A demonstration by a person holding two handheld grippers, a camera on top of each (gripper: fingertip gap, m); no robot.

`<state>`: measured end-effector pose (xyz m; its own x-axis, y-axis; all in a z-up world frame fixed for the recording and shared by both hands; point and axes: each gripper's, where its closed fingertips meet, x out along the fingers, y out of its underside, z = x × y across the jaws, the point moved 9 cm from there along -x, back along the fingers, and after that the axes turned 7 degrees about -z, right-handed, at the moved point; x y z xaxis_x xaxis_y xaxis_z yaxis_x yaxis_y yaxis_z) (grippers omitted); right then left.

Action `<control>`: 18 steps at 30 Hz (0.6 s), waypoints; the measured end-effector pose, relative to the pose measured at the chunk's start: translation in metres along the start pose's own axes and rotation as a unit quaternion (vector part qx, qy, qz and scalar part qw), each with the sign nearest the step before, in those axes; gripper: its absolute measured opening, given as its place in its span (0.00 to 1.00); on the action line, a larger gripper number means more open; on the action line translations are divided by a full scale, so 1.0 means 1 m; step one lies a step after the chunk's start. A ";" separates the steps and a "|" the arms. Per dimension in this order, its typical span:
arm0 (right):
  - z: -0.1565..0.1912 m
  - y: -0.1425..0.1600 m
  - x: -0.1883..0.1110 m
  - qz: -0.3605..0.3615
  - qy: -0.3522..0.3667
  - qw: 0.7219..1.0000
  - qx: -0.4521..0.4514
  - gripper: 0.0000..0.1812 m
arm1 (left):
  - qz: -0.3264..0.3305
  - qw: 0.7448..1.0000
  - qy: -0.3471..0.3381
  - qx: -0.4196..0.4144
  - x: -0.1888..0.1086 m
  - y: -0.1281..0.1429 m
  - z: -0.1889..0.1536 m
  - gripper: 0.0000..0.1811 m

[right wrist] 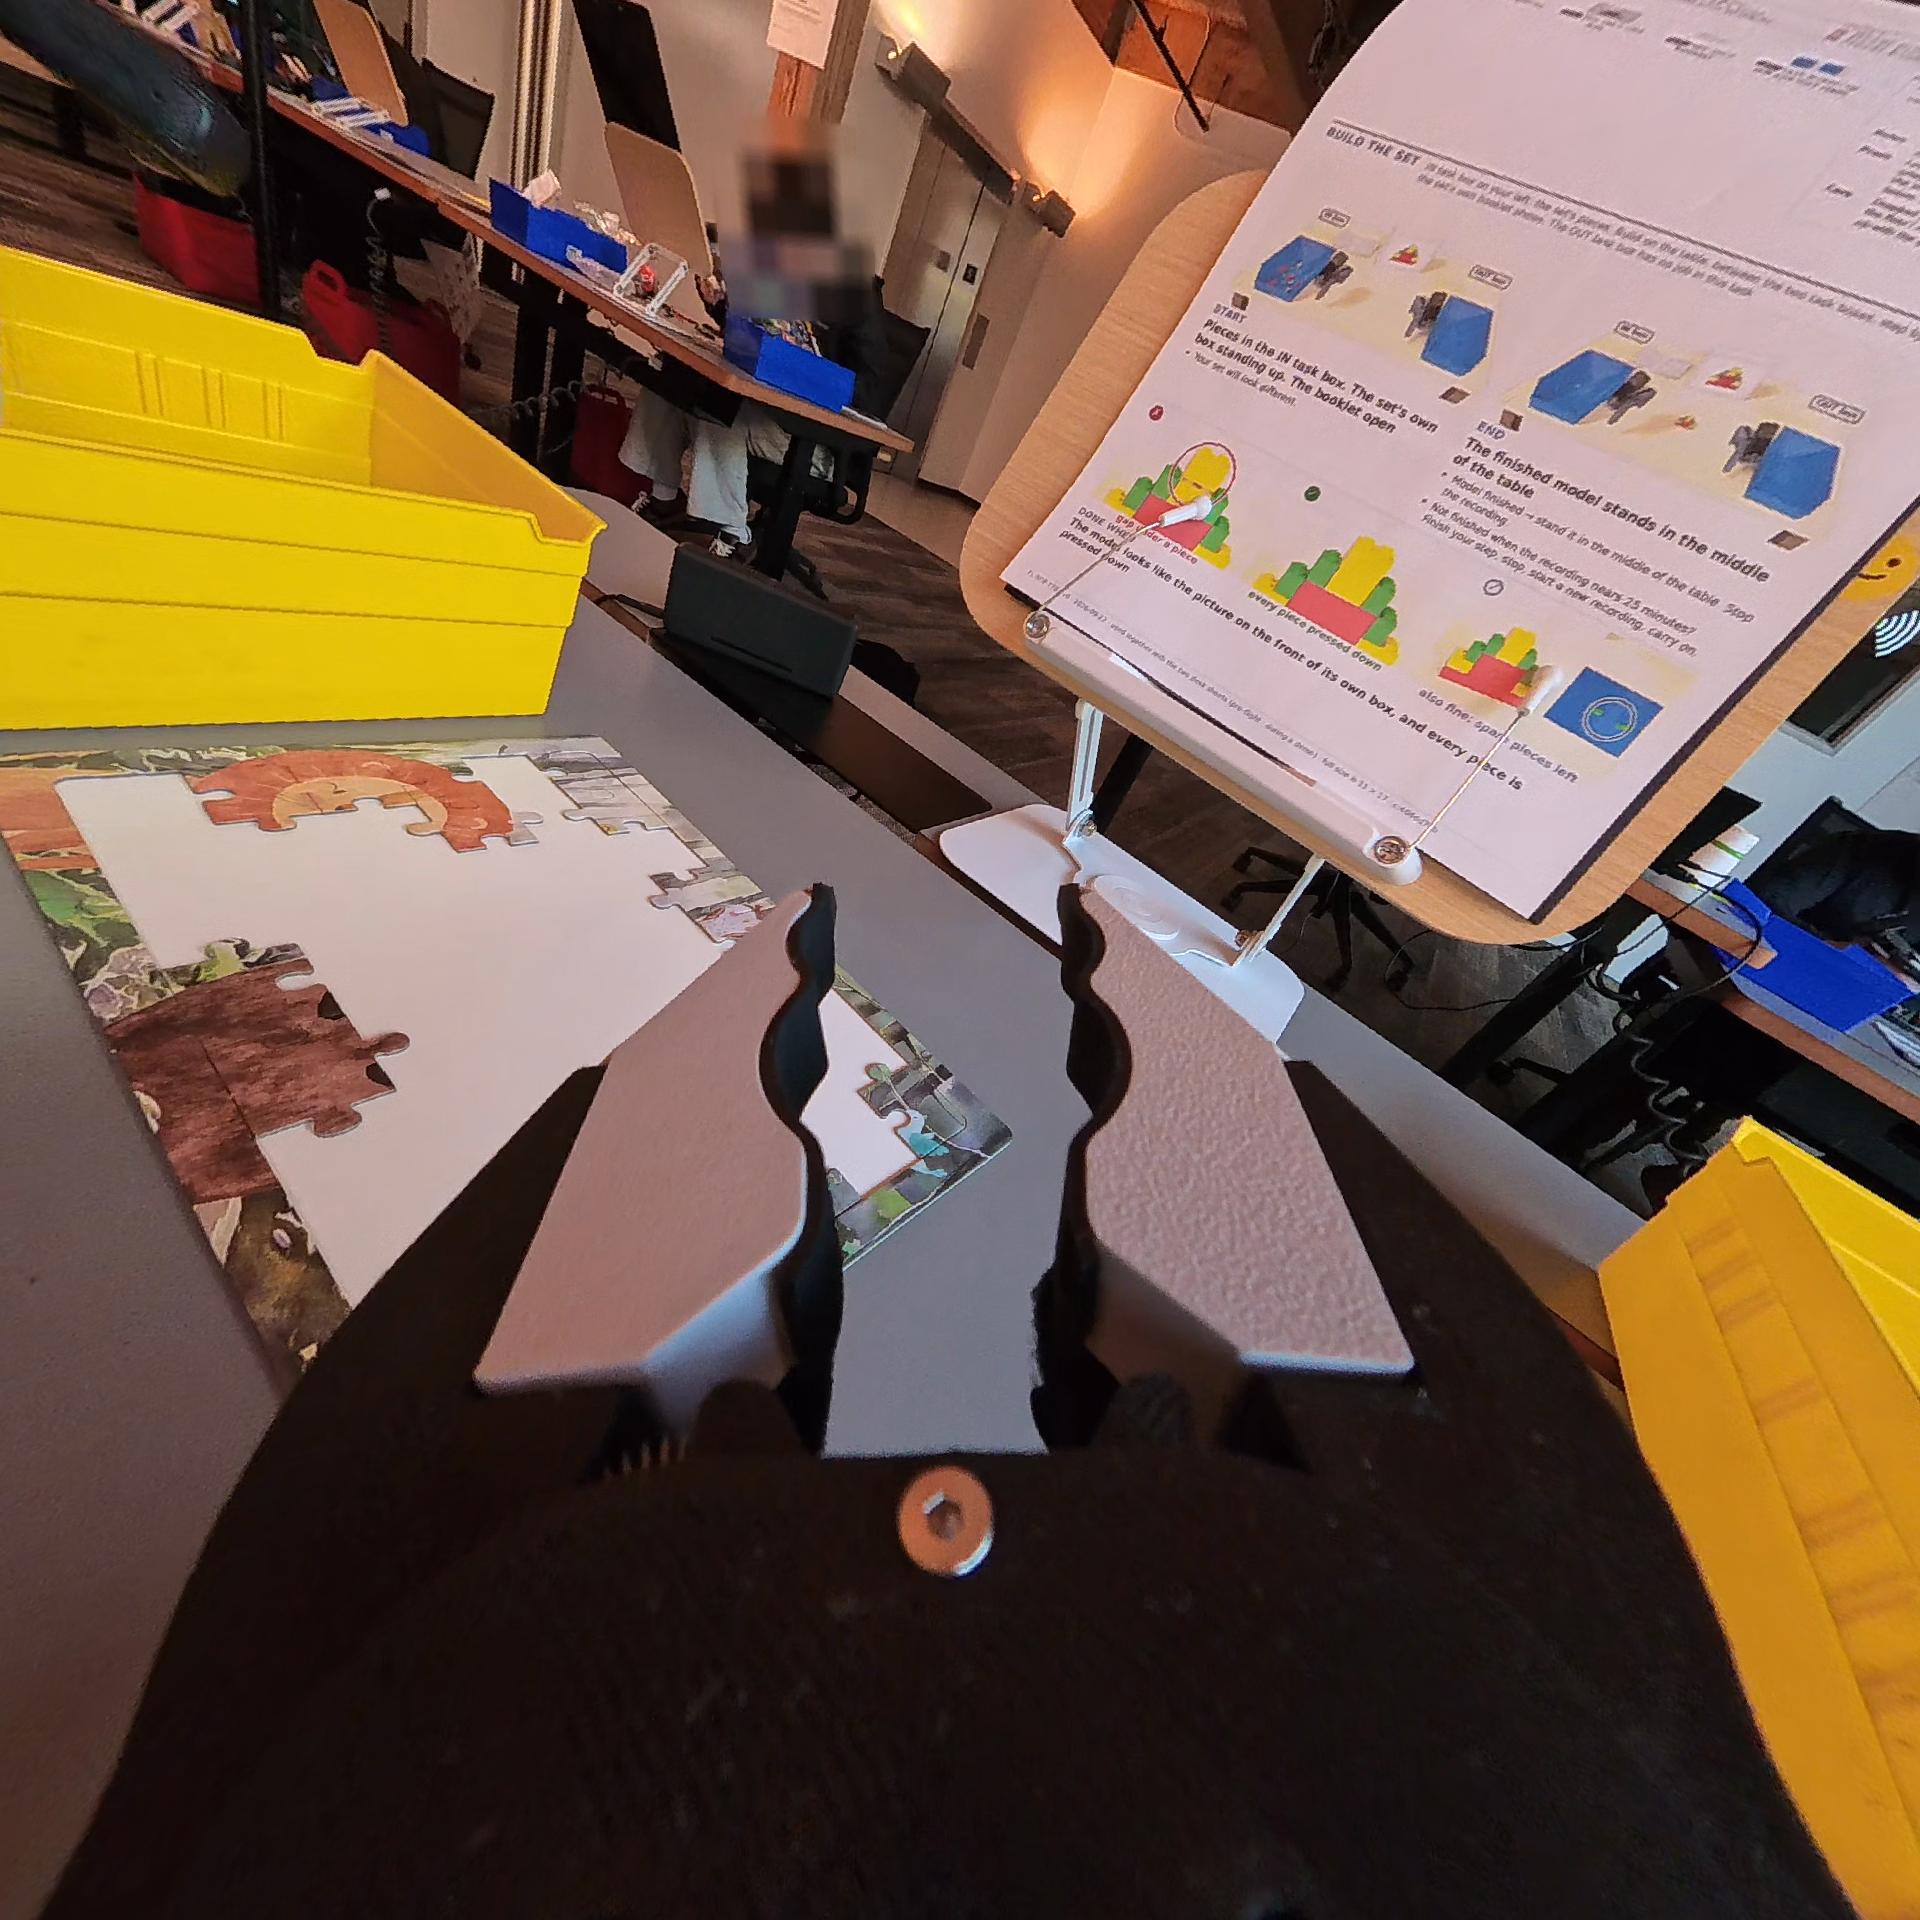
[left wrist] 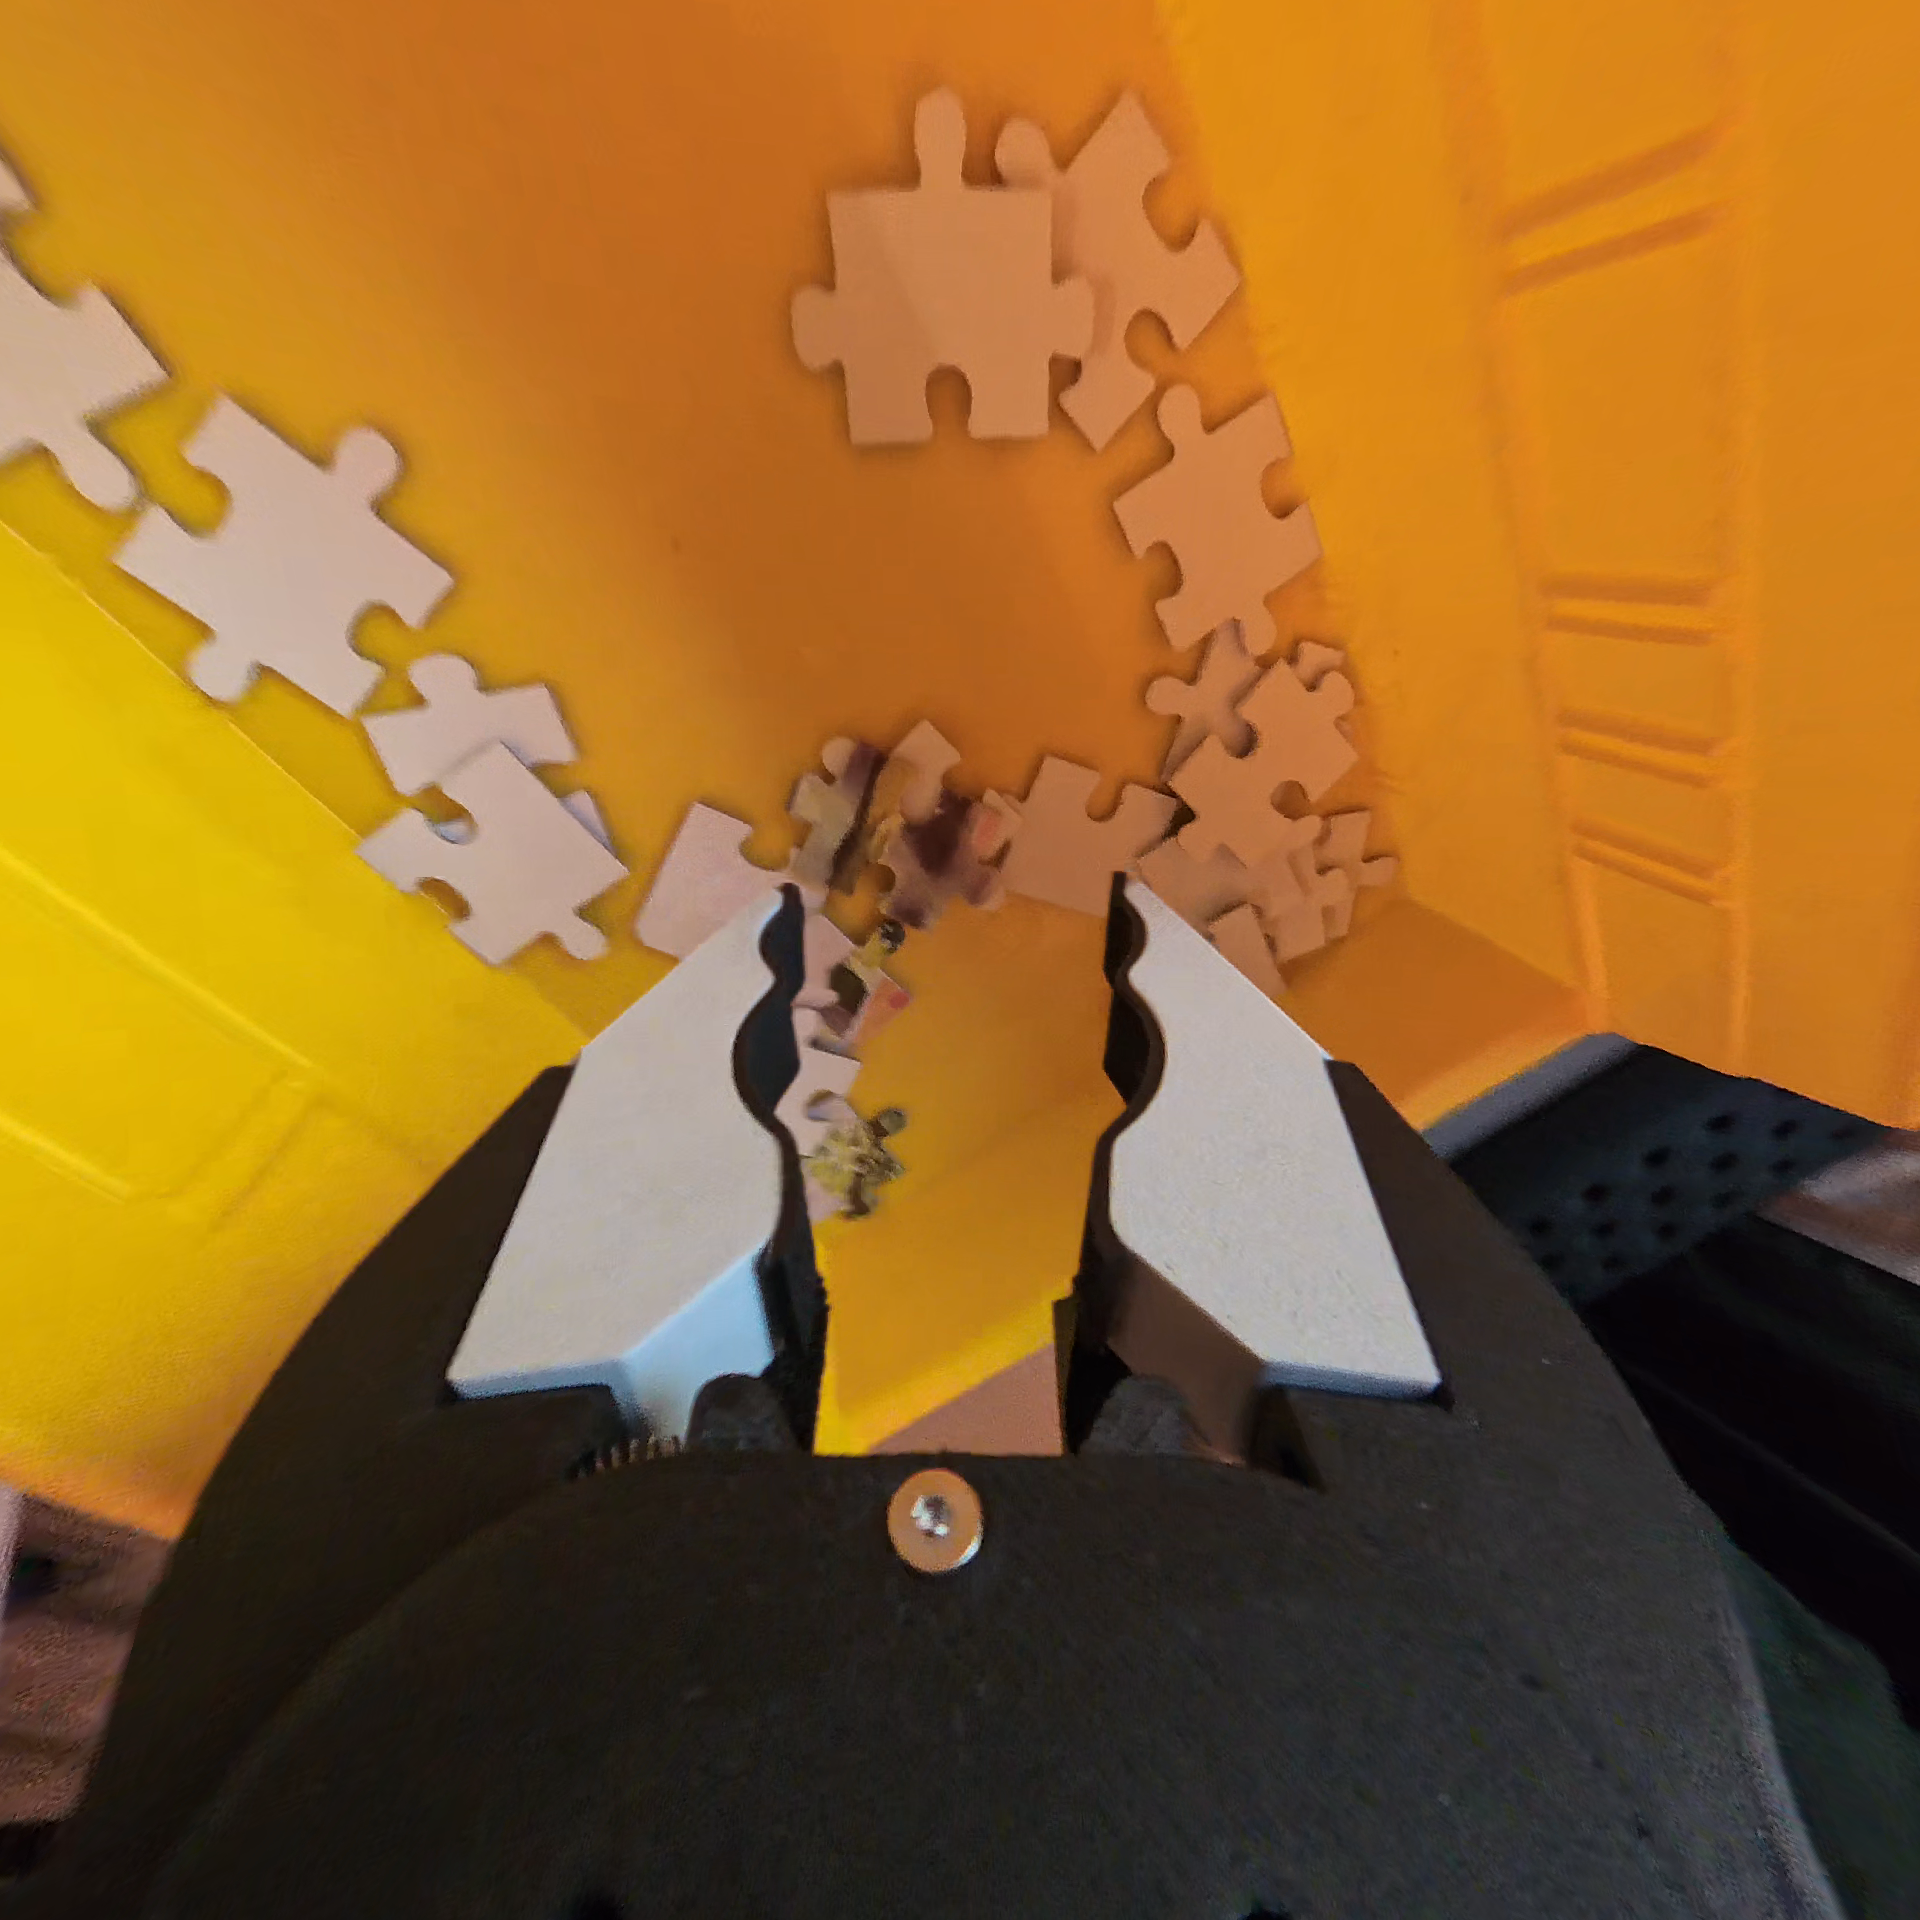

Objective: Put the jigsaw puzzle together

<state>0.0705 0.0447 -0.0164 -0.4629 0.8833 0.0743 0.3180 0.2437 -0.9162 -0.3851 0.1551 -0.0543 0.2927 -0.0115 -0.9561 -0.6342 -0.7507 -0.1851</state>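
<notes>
We are partway through. On the grey table lies the puzzle board: its printed border is filled, a reddish arch cluster sits near the far edge, and a brown patch juts in from the left. Most of the white middle is bare, so we judge the bulk of the work is left.

The loose pieces lie in the yellow bin, most showing blank white backs, some overlapping by the right wall. A few picture-side pieces lie just past the left gripper, and more colour shows beside its left finger, though blur hides whether anything touches.

The left gripper's jaws stand apart inside the bin, gripping nothing that we can make out. The right gripper hovers over the table by the board's near corner, jaws likewise apart and empty.

The pieces look like flat, thin card with rounded tabs and sockets. The bin is smooth moulded plastic with ribbed walls. The fingers are pale and matt, with wavy black inner edges.
</notes>
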 end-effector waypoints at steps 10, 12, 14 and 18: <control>0.001 0.000 0.000 0.002 -0.005 1.000 -0.006 0.24 | 0.093 0.973 0.036 -0.207 0.010 0.016 -0.020 0.16; 0.002 0.000 0.000 0.004 -0.007 1.000 -0.010 0.24 | 0.099 0.968 0.041 -0.227 0.016 0.014 -0.017 0.15; 0.003 0.000 0.000 0.007 -0.009 1.000 -0.018 0.24 | 0.096 0.964 0.037 -0.244 0.019 0.011 -0.015 0.14; 0.005 0.000 0.001 0.011 -0.014 1.000 -0.025 0.24 | 0.069 0.962 0.017 -0.262 0.018 0.005 -0.010 0.13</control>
<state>0.0658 0.0432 -0.0179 -0.4783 0.8772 0.0428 0.3690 0.2450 -0.8966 -0.3756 0.1446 -0.0701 0.2605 -0.1504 -0.9537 -0.2232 -0.9704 0.0921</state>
